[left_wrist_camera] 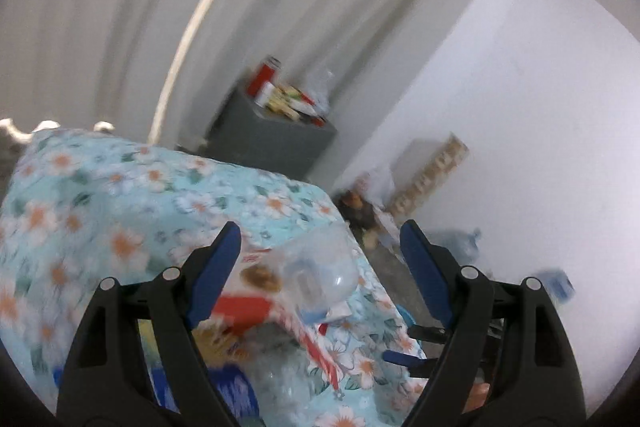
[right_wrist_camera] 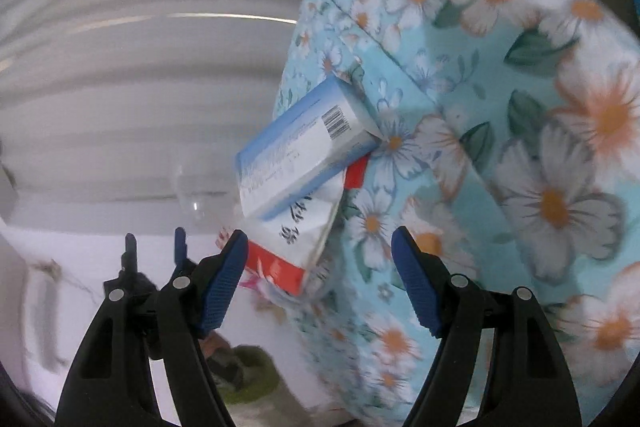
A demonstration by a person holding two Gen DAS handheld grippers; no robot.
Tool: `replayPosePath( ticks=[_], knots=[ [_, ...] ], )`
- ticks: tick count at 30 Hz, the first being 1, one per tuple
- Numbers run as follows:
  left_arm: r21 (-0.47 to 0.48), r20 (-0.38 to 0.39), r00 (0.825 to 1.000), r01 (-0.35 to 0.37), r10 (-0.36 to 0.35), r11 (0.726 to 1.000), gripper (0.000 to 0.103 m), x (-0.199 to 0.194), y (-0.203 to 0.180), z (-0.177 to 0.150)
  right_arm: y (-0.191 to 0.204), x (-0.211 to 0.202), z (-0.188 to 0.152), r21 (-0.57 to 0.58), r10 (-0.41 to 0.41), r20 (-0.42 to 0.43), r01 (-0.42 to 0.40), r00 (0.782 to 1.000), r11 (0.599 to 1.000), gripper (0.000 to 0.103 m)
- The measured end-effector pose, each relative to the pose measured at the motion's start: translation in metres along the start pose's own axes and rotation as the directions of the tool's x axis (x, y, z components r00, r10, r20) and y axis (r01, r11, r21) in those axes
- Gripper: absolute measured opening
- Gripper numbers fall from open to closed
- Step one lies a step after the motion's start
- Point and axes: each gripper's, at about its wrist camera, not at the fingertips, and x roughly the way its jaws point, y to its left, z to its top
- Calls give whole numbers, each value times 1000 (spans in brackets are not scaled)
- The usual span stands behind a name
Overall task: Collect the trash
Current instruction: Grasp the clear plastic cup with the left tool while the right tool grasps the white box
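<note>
Both spread wide and empty: left claw (left_wrist_camera: 320, 267), right claw (right_wrist_camera: 316, 267). Still hunting trash. Probably next: grabbing the blue-white box (right_wrist_camera: 304, 151) near the floral bed's (right_wrist_camera: 520, 107) edge.

Your left wrist view: bin (left_wrist_camera: 276, 143) contents smeared, labels unreadable; floor clutter (left_wrist_camera: 372, 215) at centre right indistinct. Your right wrist view: carton (right_wrist_camera: 288, 247) half hidden under box (right_wrist_camera: 300, 147); cloth (right_wrist_camera: 500, 147) cut off at right edge.
</note>
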Motion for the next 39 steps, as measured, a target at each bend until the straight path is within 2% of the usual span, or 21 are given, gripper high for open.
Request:
replayPosePath(
  ticks=[2,7,9,12,14,18,19,21,23,27,31,34,39],
  knots=[
    [24,-50,999,15,-13,1000,77,20,2,10,-6,9,8,66,22,-4,-21,1000,998,73],
    [127,-166,985,-20,42,992,77,64,-4,13,-12,31,28,161,44,8,-45,999,986,73],
    [179,-185,980,-44,77,983,74,69,-5,6,-17,42,37,203,32,6,-33,999,979,72],
    [257,-210,971,-62,119,964,64,77,-12,-2,-25,53,46,258,22,9,-23,1000,966,66],
    [279,-217,969,-53,117,959,55,76,-16,-7,-30,56,51,287,36,21,-41,999,957,62],
    [324,-221,967,-51,128,945,49,71,-22,-12,-40,58,57,323,74,38,-82,997,943,51],
    [336,-222,966,-51,132,941,44,71,-23,-13,-43,58,57,333,79,42,-89,996,939,47],
    [346,-223,966,-49,133,937,40,70,-24,-14,-48,56,55,346,92,54,-105,994,932,40],
    [352,-227,965,-41,128,935,31,66,-27,-15,-52,56,56,354,113,60,-127,992,927,35],
    [370,-241,964,-16,113,929,21,60,-32,-17,-58,53,56,361,144,68,-159,987,919,28],
    [386,-264,961,22,88,922,10,58,-37,-21,-58,47,56,343,178,79,-194,981,919,15],
    [394,-276,957,35,83,918,4,58,-38,-25,-56,41,56,332,194,81,-209,978,920,9],
    [387,-275,958,32,82,921,4,58,-38,-30,-59,38,57,351,217,75,-229,973,908,10]
  ],
)
